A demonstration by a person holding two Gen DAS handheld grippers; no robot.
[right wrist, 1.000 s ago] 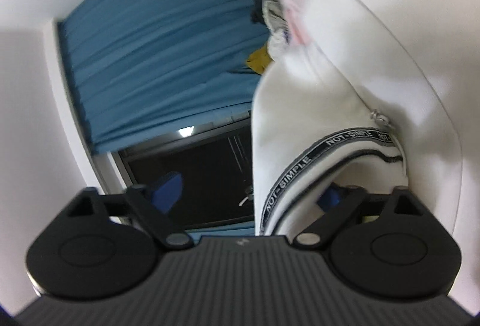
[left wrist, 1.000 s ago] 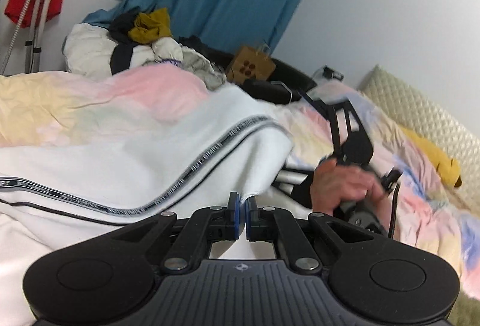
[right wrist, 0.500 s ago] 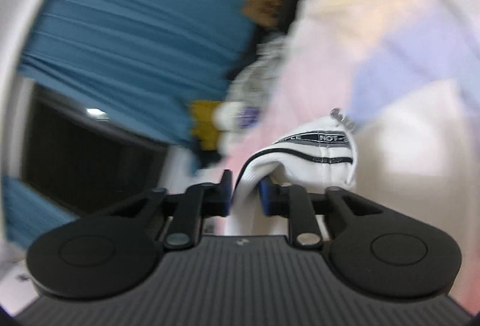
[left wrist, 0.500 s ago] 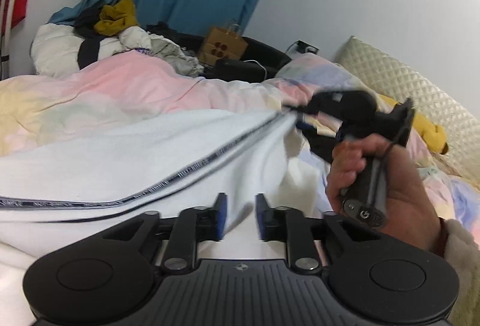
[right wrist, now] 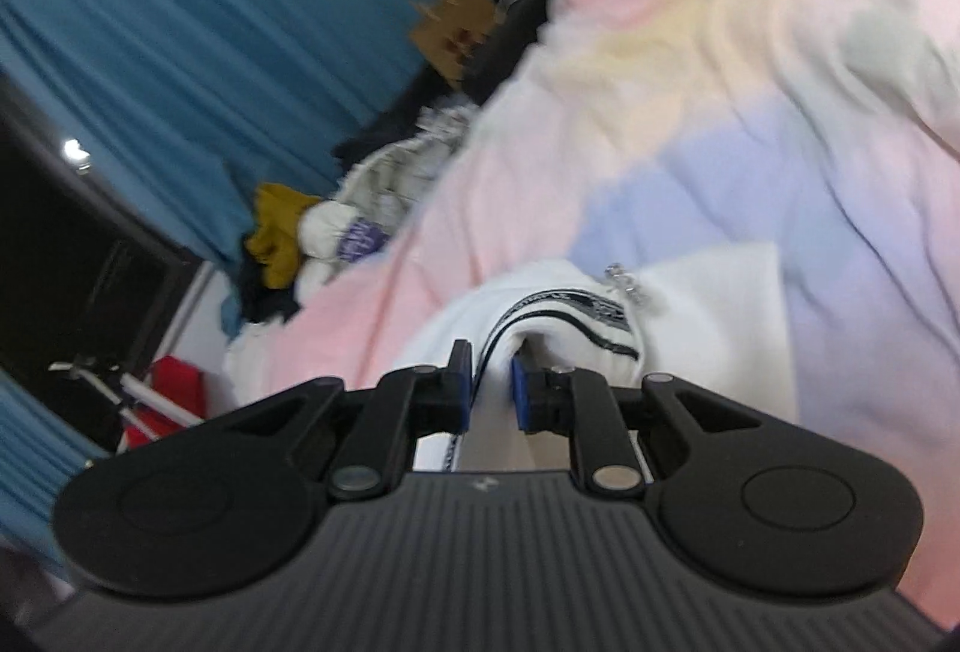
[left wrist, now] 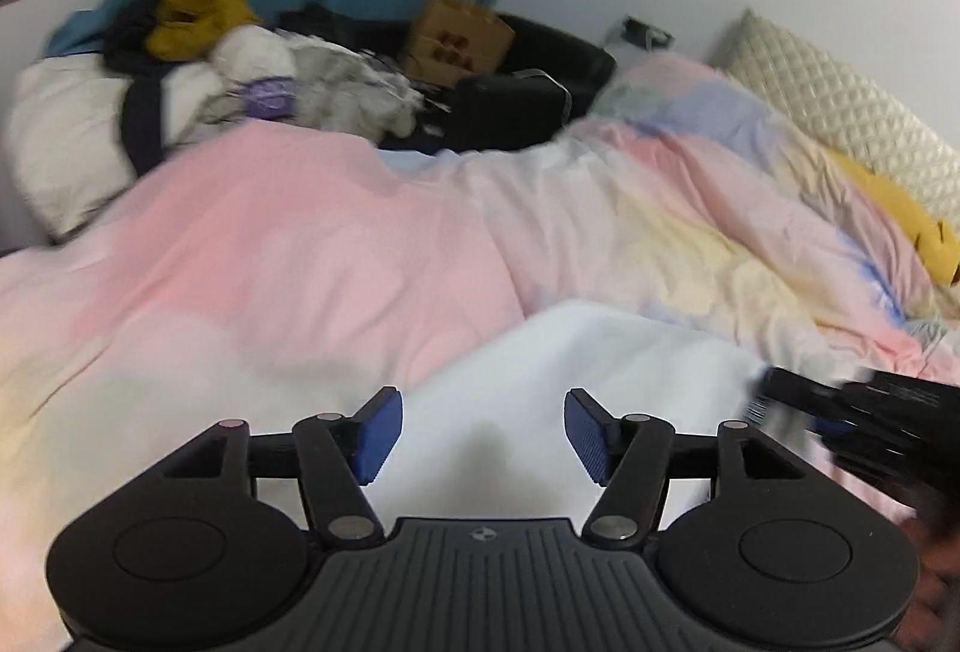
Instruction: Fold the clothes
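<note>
Right gripper [right wrist: 491, 388] pinching the black-trimmed edge of the white garment [left wrist: 576, 382], spread on the near part of the bed over the pastel duvet [left wrist: 312, 244]. Best carried across taut, edges matched. Left gripper [left wrist: 477, 433] now spread and empty, just opened, off the cloth pinched a second ago.

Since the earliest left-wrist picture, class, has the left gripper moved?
Yes. The left gripper has swung right: the brown paper bag sits further left in view. Its jaws have just been opening, off the white garment.
</note>
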